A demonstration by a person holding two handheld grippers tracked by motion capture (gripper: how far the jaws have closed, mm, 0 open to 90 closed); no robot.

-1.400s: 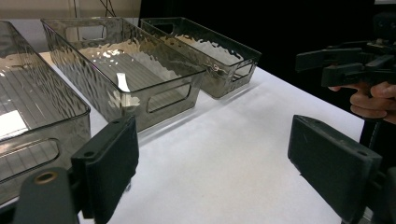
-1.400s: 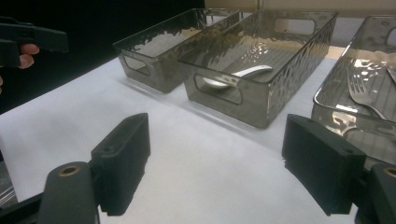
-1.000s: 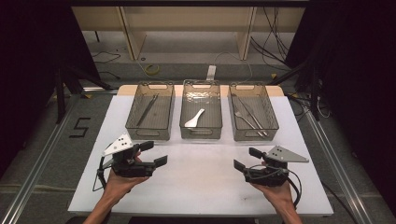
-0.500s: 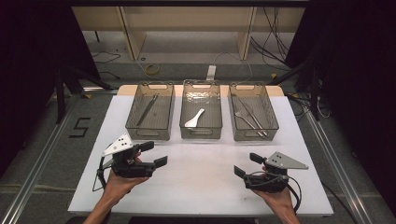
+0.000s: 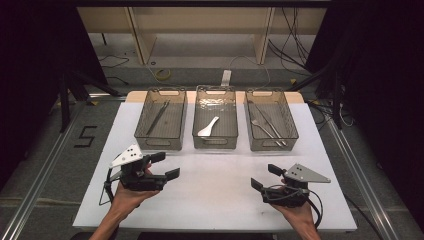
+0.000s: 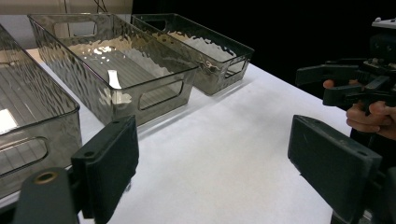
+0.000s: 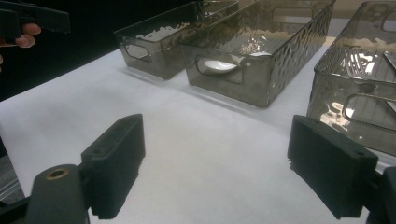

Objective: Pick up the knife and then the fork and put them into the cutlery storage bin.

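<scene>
high view: both claws, left claw (image 5: 164,166) and right claw (image 5: 264,176), sit spread and empty just before the middle bin (image 5: 215,141), likely ready to reach its white spoon (image 5: 208,127)

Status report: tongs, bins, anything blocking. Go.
Left tongs open, empty, over the white tabletop. Right tongs open, empty, same. Three clear bins ahead hold cutlery; white spoon in the middle one. Nothing in the way.

Bright table; dark surroundings; soft focus
</scene>
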